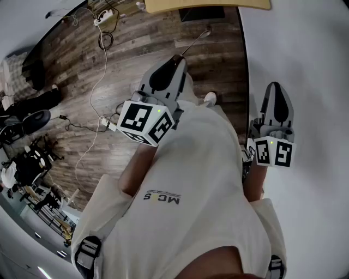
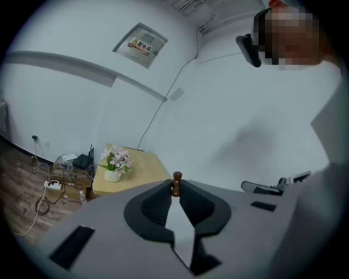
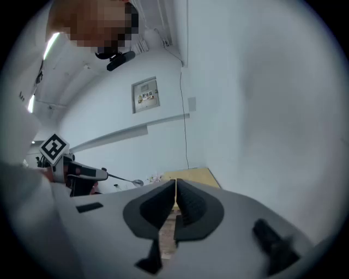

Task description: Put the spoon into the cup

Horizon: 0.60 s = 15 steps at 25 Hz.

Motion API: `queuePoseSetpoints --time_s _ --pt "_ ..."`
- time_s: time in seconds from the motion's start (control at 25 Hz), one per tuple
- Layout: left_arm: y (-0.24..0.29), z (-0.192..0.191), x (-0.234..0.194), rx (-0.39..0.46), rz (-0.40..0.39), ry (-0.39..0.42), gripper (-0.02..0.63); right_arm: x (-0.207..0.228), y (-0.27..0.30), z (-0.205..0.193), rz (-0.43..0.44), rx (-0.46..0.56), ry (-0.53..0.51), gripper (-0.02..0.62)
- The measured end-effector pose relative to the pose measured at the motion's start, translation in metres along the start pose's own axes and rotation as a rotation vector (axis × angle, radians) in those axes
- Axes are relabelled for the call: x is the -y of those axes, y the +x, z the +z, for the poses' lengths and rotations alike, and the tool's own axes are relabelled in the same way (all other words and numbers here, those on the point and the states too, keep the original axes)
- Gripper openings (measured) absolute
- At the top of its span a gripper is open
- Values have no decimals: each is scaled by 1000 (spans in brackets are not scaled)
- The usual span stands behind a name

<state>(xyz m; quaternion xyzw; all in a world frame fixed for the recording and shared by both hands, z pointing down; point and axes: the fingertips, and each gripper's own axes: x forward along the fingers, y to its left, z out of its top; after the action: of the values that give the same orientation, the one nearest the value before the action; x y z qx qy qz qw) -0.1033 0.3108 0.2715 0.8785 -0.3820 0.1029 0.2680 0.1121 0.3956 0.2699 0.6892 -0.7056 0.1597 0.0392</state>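
Note:
My left gripper [image 1: 175,57] is held out in front of the person's white shirt, over the wooden floor, and is shut on the spoon [image 1: 195,42]. The thin metal spoon sticks forward from the jaw tips. In the left gripper view only a small brown knobbed end [image 2: 176,184] shows, pinched between the tips of the left gripper [image 2: 176,189]. In the right gripper view the spoon [image 3: 128,180] points right, bowl outward, from the left gripper [image 3: 101,174]. My right gripper [image 1: 274,86] [image 3: 175,186] is shut with nothing between its jaws. No cup is in any view.
A wooden floor [image 1: 136,43] with cables [image 1: 101,71] lies below. A light wooden table [image 2: 136,171] with a flower pot [image 2: 113,166] stands against the white wall; its edge [image 1: 207,4] shows at the top. A white surface [image 1: 305,54] fills the right side.

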Motion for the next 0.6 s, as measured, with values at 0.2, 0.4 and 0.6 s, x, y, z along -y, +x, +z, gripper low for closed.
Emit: queuePoseSetpoints --time_s 0.2,0.4,0.6 --pt "-30 -35 31 0 38 18 52 -39 -25 -19 104 -31 26 32" --pt "-56 -47 48 42 125 67 52 -67 -47 -25 229 -51 -26 32" --pt "-77 -42 66 68 187 157 52 -53 -60 -7 246 16 39 33"
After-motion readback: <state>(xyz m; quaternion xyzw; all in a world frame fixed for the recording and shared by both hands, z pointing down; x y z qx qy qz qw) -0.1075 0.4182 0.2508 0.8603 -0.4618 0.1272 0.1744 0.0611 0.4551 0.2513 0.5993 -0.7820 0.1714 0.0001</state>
